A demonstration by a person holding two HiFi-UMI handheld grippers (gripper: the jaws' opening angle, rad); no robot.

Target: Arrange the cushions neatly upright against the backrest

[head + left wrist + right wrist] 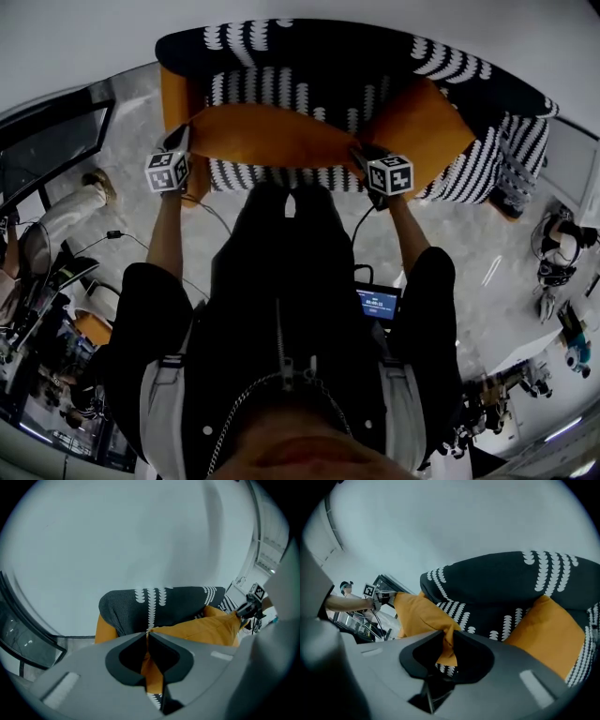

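An orange cushion (272,136) hangs stretched between my two grippers in front of the black-and-white patterned armchair (328,52). My left gripper (181,141) grips its left corner; in the left gripper view the jaws (147,632) are shut tight on the orange cloth (201,630). My right gripper (360,156) has the right corner. In the right gripper view its jaws (449,632) stand a little apart, and the bunched cloth (419,613) fills the gap and touches both tips. A second orange cushion (422,127) (551,630) leans upright against the backrest (501,583) at the right.
The armchair's left side shows orange (173,94). A person in light trousers (66,211) sits at the left by a glass partition (56,141). Cables lie on the marble floor (131,234). A small lit screen (380,302) hangs at my waist, and equipment (562,262) stands at the right.
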